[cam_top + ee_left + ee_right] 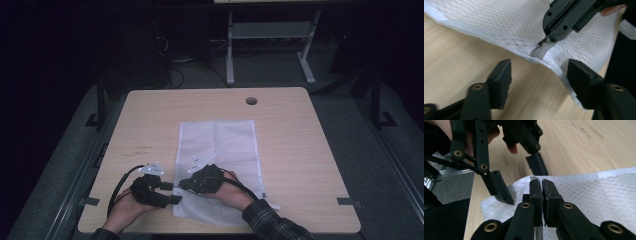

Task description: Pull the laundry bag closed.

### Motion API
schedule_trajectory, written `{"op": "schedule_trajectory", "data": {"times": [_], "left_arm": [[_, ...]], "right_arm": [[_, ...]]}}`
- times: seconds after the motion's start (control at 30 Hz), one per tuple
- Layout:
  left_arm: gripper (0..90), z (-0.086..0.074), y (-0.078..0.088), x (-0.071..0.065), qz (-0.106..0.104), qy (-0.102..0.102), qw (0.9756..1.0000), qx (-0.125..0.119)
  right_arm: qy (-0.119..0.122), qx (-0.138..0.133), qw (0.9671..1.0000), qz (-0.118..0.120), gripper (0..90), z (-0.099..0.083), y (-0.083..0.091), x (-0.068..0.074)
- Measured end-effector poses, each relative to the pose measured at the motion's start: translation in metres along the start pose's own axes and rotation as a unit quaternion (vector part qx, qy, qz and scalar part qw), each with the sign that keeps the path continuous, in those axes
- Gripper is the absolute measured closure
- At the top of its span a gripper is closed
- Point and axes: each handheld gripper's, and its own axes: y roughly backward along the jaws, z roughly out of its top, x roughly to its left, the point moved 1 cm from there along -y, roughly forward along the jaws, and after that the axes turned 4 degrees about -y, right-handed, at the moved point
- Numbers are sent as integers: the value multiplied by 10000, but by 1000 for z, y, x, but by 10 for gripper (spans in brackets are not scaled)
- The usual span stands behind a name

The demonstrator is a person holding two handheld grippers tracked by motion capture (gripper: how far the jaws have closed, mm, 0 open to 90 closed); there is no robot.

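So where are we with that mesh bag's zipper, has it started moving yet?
Done: the white mesh bag lies flat on the table, and the right claw has closed at the zipper pull near the bag's corner. In hand: the left claw is open, straddling that corner's edge without clamping it. Left: pinning the corner, then sliding the zipper; how far it has travelled can't be told.

1. The left claw (536, 80) stood with its two black jaws spread wide apart above the wooden table (456, 57).
2. A white mesh bag (499, 22) lay across the table, its edge reaching down beside the jaw on the right of the view.
3. The right claw (552, 31) came in from the top, jaws pressed together on the small dark zipper pull (541, 43).
4. A grey zipper tape (539, 52) ran from the pull toward the bag's edge.
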Motion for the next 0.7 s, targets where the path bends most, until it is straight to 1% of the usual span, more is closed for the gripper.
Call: {"op": "schedule_trajectory", "data": {"times": [0.03,0.07,0.17,0.23,0.3,0.37,0.47,0.5,0.53,0.7], "left_arm": [[440,0,0,0,0,0,10000,0],[478,0,0,0,-118,48,9999,-17],[574,1,1,1,-237,101,9997,-11],[613,1,0,1,-292,116,9995,37],[674,1,-1,2,-364,124,9992,63],[743,2,-2,1,-398,104,9991,101],[831,2,-2,1,-399,134,9991,102],[831,2,-1,1,-411,138,9990,94],[868,3,-1,2,-429,160,9989,89],[882,3,0,1,-397,220,9989,109]], "right_arm": [[-9,2,10000,-5,869,0,0,0],[-6,-4,10000,-10,869,0,0,0],[-14,11,10000,-11,869,0,0,0],[-15,18,10000,2,869,0,0,1],[1,33,10000,7,869,-1,-1,2],[14,42,10000,8,869,-1,-1,2],[8,41,10000,17,868,-1,-1,1],[8,41,10000,17,868,-1,-1,1],[1,40,10000,21,868,-1,0,1],[68,75,9999,19,869,-2,1,1]]}}
